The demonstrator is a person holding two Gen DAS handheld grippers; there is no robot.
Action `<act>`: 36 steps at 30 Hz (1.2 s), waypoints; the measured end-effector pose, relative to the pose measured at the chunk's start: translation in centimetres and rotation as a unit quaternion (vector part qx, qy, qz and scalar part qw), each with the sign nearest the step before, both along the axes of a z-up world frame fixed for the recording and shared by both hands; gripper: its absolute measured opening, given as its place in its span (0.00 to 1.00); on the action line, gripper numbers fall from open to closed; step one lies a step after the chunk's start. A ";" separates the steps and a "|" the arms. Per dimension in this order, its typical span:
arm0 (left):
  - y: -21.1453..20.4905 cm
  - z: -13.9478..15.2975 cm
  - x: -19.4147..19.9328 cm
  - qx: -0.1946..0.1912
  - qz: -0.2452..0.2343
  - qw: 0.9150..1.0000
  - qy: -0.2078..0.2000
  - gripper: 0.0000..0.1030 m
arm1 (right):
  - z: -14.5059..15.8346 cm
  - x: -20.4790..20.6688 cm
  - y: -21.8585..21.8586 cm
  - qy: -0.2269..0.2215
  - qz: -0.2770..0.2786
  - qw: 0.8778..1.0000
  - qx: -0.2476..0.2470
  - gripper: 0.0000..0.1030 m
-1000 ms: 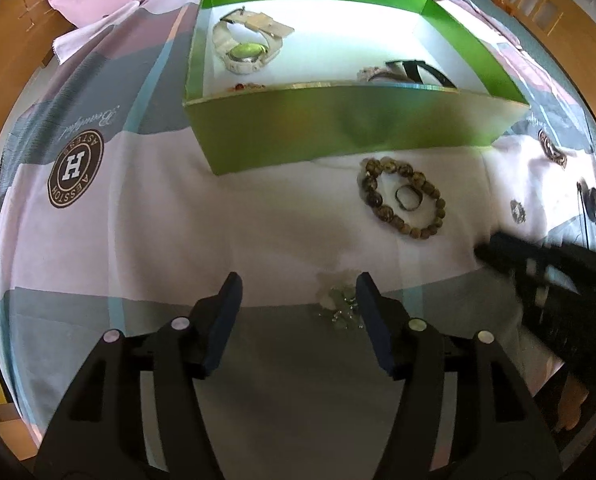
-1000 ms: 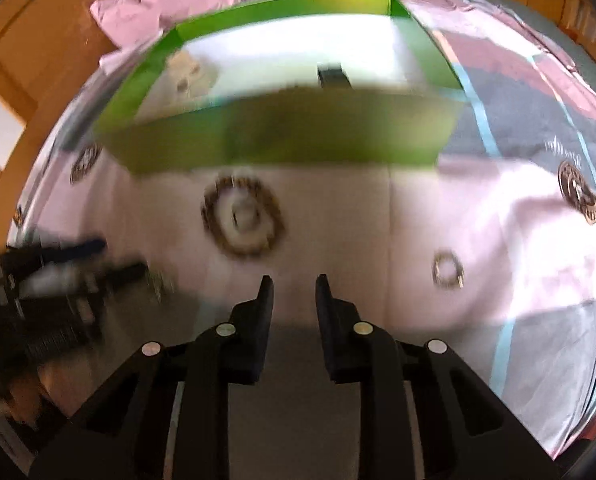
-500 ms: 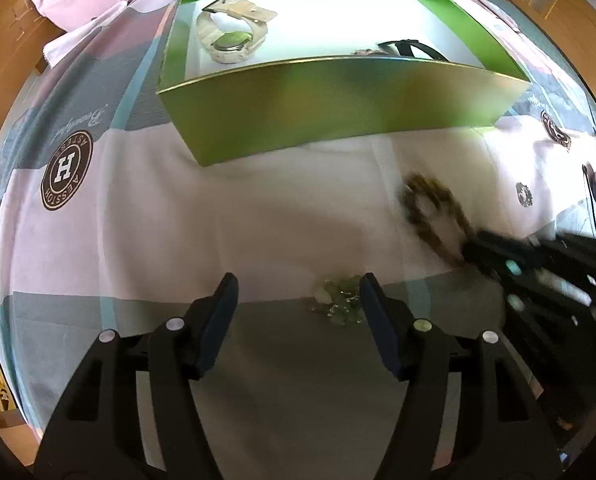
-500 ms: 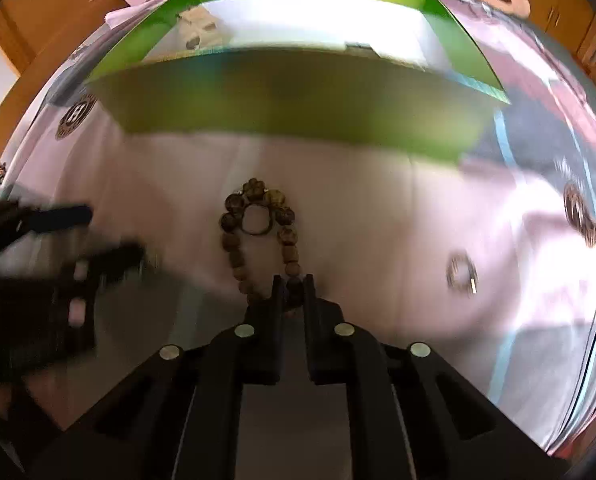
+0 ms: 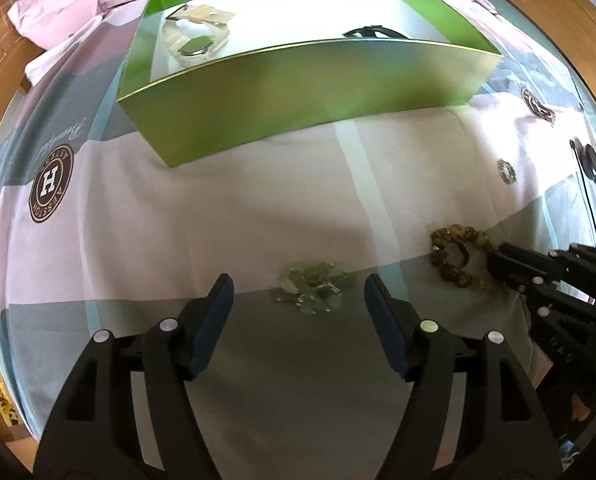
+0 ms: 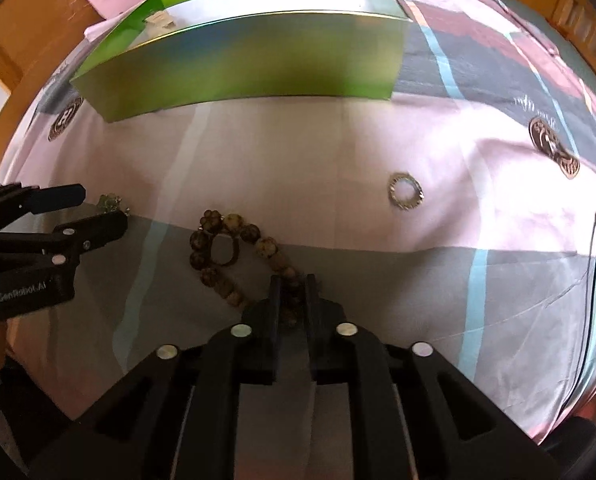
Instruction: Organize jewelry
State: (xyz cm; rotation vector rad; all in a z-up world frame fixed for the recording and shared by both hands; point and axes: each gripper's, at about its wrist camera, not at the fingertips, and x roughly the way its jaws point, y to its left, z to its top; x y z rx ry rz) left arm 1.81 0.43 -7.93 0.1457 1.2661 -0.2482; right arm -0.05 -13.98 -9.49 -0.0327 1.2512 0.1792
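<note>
Brown wooden beads form the bracelet (image 6: 233, 256), which lies on the patterned bedsheet (image 6: 318, 152) in front of the green box (image 6: 257, 56). The right gripper (image 6: 293, 286) has its fingers nearly together around the near end of the bracelet; they are opening slightly, beads between them. The left gripper (image 5: 298, 288) hangs over the green stone jewelry piece (image 5: 314, 282), fingers wide apart and opening, gripping nothing. A small metal ring (image 6: 405, 191) lies apart on the sheet.
</note>
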 end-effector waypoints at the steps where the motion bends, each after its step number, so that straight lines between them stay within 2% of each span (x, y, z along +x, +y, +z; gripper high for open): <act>1: -0.1 -0.1 -0.1 0.003 -0.003 1.000 -0.001 0.66 | -0.1 -0.1 0.4 -0.003 0.005 1.000 -0.006 0.19; 7: -1.0 -1.3 0.6 0.024 -0.001 1.000 0.004 0.65 | -0.1 -0.3 -0.4 -0.004 0.001 1.000 0.000 0.20; 11: -1.0 -1.4 0.7 0.026 0.002 1.000 -0.003 0.58 | -0.2 -0.4 -0.3 -0.008 0.004 1.000 -0.003 0.22; 14: -1.3 -1.4 0.8 0.030 0.005 1.000 -0.009 0.48 | 0.1 -1.0 -1.2 -0.013 0.006 1.000 -0.007 0.23; 15: -1.3 -1.3 0.9 0.028 0.007 1.000 -0.012 0.39 | 0.0 -1.0 -1.1 -0.014 0.007 1.000 -0.008 0.23; 17: -1.1 -1.2 1.0 0.016 0.012 1.000 -0.010 0.29 | 0.0 -1.0 -1.0 -0.015 0.006 1.000 -0.008 0.23; 21: -0.2 -0.6 1.2 -0.009 0.029 0.999 -0.013 0.27 | -0.1 -0.9 -1.0 -0.015 0.004 1.000 -0.005 0.23; 26: 2.9 0.9 1.8 -0.050 0.072 0.996 -0.026 0.27 | -0.1 -1.0 -1.1 -0.015 0.002 1.000 -0.003 0.23; 30: 4.1 1.3 2.3 -0.059 0.090 0.994 -0.024 0.27 | 0.0 -1.1 -1.0 -0.018 0.008 1.000 -0.011 0.23; 33: 3.5 1.0 2.3 -0.056 0.085 0.995 -0.022 0.27 | 0.2 -1.2 -0.7 -0.016 0.015 1.000 -0.002 0.12; 36: 3.4 1.1 1.8 -0.056 0.078 0.995 -0.023 0.27 | 0.4 -1.2 -0.8 -0.014 0.012 1.000 0.010 0.09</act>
